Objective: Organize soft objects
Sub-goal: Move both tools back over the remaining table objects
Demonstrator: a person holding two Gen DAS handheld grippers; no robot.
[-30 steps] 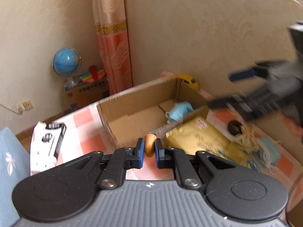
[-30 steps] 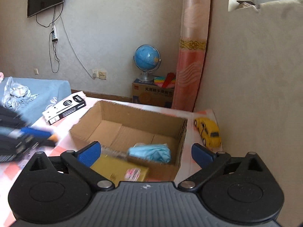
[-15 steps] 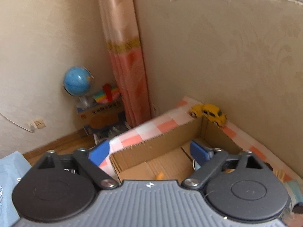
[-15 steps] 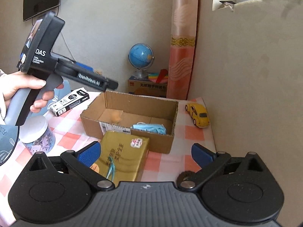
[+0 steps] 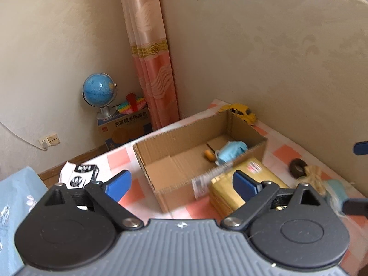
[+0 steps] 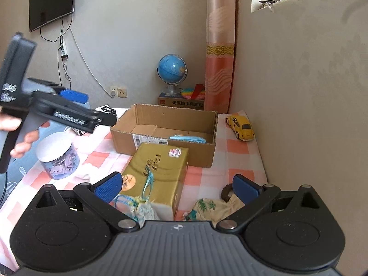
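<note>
While both tongs, left and right, gape empty, crumpled pale-blue mask, small orange lump, inside cardboard box

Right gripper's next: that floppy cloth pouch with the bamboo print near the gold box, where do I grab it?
Take the bamboo-print pouch at its bunched middle, from straight above with the open right gripper. It lies slumped flat; the gold box crowds its left side.

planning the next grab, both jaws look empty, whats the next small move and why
Probably bring the right gripper down onto the patterned cloth pouch just below it. Its jaws stand wide with nothing between them, the pouch lies outside the cardboard box, and a blue mask and a small orange piece are already inside.
</note>
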